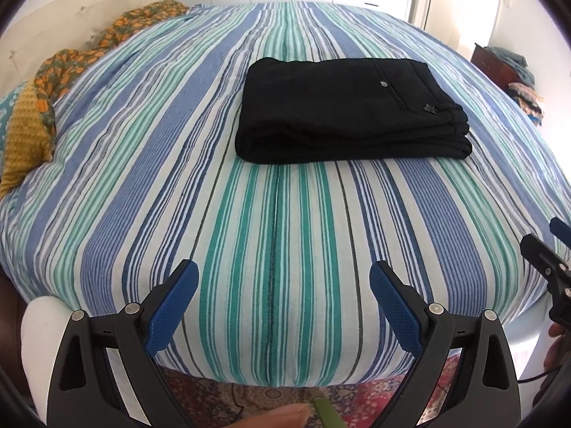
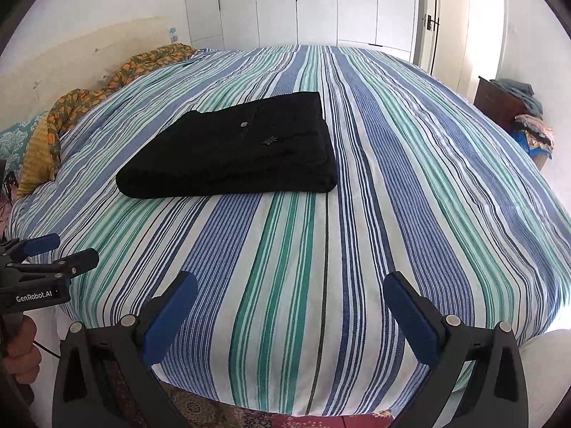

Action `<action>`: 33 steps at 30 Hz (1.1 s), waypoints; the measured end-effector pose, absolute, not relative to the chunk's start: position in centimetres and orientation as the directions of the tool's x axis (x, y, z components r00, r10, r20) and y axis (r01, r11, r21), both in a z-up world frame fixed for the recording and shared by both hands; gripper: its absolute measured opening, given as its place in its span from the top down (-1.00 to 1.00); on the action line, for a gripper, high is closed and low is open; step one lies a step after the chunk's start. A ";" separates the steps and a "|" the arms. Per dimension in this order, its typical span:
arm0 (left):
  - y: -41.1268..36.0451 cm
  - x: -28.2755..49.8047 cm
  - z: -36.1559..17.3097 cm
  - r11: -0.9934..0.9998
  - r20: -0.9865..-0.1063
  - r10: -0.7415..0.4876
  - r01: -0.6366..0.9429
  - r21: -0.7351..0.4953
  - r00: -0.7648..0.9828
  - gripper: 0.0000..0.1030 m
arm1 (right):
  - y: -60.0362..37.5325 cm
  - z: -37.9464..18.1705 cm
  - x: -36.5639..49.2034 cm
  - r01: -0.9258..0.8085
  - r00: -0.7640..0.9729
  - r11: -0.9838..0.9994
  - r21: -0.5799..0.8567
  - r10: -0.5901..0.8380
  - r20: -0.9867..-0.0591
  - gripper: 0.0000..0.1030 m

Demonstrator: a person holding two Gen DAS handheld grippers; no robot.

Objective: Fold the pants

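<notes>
the bed (image 1: 142,164) fills the room, spread with a blue, green and white striped cover, white wardrobe doors (image 2: 314,3) behind it and an orange-patterned blanket (image 1: 71,67) bunched along the far left edge. the black pants (image 1: 349,110) lie folded in a neat stack near the middle of the bed, well apart from both tools. the left gripper (image 1: 283,306) and right gripper (image 2: 291,315) each hang wide apart over the near edge, holding nothing. only the right wrist view shows the left gripper's lettered body; the left wrist view shows patterned rug (image 1: 374,403) below.
</notes>
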State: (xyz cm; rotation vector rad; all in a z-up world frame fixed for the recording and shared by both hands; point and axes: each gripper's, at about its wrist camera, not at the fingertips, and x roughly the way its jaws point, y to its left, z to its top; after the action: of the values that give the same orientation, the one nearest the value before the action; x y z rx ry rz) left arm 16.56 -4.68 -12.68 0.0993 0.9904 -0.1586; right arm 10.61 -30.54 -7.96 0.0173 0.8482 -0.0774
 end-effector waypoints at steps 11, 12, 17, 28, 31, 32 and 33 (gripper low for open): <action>-4.7 16.6 -13.0 0.982 -0.847 -0.109 0.191 -0.009 0.520 -0.92 | -30.2 -8.0 10.5 0.074 0.659 0.996 -0.049 -0.086 -0.747 -0.99; -4.7 16.6 -13.0 0.981 -0.848 -0.110 0.191 -0.010 0.519 -0.92 | -30.2 -8.0 10.5 0.074 0.659 0.996 -0.050 -0.086 -0.747 -0.99; -4.9 16.4 -12.7 0.981 -0.839 -0.098 0.191 0.007 0.534 -0.95 | -30.3 -7.9 10.5 0.082 0.662 0.995 -0.054 -0.095 -0.744 -0.99; -4.1 16.2 -11.4 0.999 -0.766 -0.008 0.046 0.028 0.643 -0.99 | -30.6 -6.9 10.1 0.106 0.685 0.993 -0.058 -0.115 -0.719 -0.99; -4.5 15.9 -10.9 0.990 -0.728 0.035 0.079 0.121 0.685 -0.99 | -30.8 -7.0 10.1 0.115 0.682 0.992 -0.058 -0.121 -0.721 -0.99; -4.8 15.8 -10.8 0.984 -0.714 0.053 0.086 0.157 0.698 -0.99 | -30.8 -7.0 10.1 0.116 0.681 0.992 -0.059 -0.122 -0.722 -0.99; -4.9 15.7 -10.6 0.980 -0.702 0.059 0.094 0.177 0.710 -0.99 | -30.9 -7.0 10.1 0.115 0.680 0.991 -0.061 -0.123 -0.722 -0.99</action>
State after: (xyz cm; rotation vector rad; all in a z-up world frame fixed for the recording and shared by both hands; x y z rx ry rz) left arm 15.68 -4.92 -10.61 0.2065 0.7824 -0.0199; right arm 10.12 -30.86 -7.00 -0.0106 0.8115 -0.1338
